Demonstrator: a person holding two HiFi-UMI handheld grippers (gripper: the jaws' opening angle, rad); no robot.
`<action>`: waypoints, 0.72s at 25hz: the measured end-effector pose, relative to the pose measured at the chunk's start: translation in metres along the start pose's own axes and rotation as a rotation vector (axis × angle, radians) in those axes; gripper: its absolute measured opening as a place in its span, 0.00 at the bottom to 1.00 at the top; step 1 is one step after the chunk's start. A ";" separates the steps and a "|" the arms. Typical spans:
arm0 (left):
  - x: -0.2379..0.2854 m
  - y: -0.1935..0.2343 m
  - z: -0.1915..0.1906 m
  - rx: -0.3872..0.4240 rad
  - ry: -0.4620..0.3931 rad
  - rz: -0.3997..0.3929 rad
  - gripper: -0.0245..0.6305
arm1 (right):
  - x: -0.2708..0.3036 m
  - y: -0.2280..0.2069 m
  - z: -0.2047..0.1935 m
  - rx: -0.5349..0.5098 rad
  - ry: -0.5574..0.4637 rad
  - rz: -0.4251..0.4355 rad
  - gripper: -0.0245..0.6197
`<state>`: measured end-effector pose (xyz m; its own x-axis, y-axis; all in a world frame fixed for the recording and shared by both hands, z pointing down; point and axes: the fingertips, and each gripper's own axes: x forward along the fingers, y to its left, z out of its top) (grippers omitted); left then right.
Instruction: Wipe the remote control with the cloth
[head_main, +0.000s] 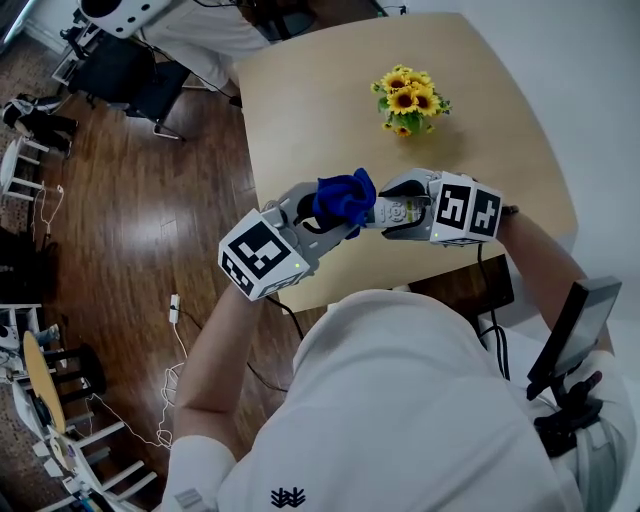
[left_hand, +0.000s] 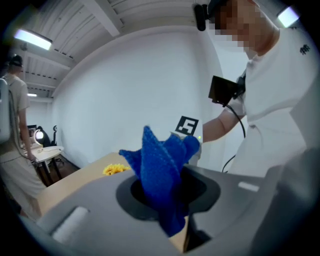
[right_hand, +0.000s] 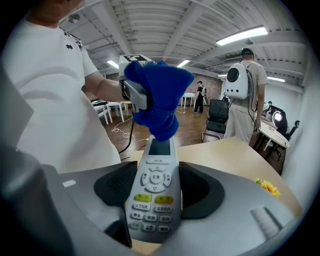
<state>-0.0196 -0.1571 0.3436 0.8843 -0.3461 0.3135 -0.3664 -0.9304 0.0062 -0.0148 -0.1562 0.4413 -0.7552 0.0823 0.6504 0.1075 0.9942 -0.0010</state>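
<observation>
A blue cloth (head_main: 343, 197) is bunched in my left gripper (head_main: 330, 212), which is shut on it; in the left gripper view the cloth (left_hand: 162, 172) rises from between the jaws. My right gripper (head_main: 392, 212) is shut on a grey remote control (right_hand: 154, 195) with white, yellow and green buttons and a small screen. In the right gripper view the blue cloth (right_hand: 157, 102) rests against the remote's far end, covering the top of its screen. Both grippers meet above the near edge of the wooden table (head_main: 330, 90), left of centre.
A bunch of yellow sunflowers (head_main: 409, 100) stands on the table beyond the grippers. Wooden floor (head_main: 150, 220) with cables and chairs lies to the left. A person with a white backpack (right_hand: 243, 100) stands in the room behind. A dark device (head_main: 575, 325) hangs at my right side.
</observation>
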 end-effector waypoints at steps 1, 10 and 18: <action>0.010 -0.005 0.006 0.009 -0.008 -0.028 0.20 | 0.003 0.001 0.006 -0.007 -0.003 0.007 0.45; 0.053 -0.018 0.008 0.034 -0.003 -0.102 0.20 | 0.011 0.001 0.024 -0.032 -0.017 0.031 0.45; 0.024 -0.004 -0.019 -0.006 0.026 -0.042 0.20 | 0.001 0.002 0.011 -0.014 -0.008 0.013 0.45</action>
<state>-0.0028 -0.1589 0.3692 0.8911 -0.3033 0.3375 -0.3306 -0.9434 0.0251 -0.0224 -0.1538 0.4339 -0.7588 0.0956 0.6443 0.1259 0.9920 0.0011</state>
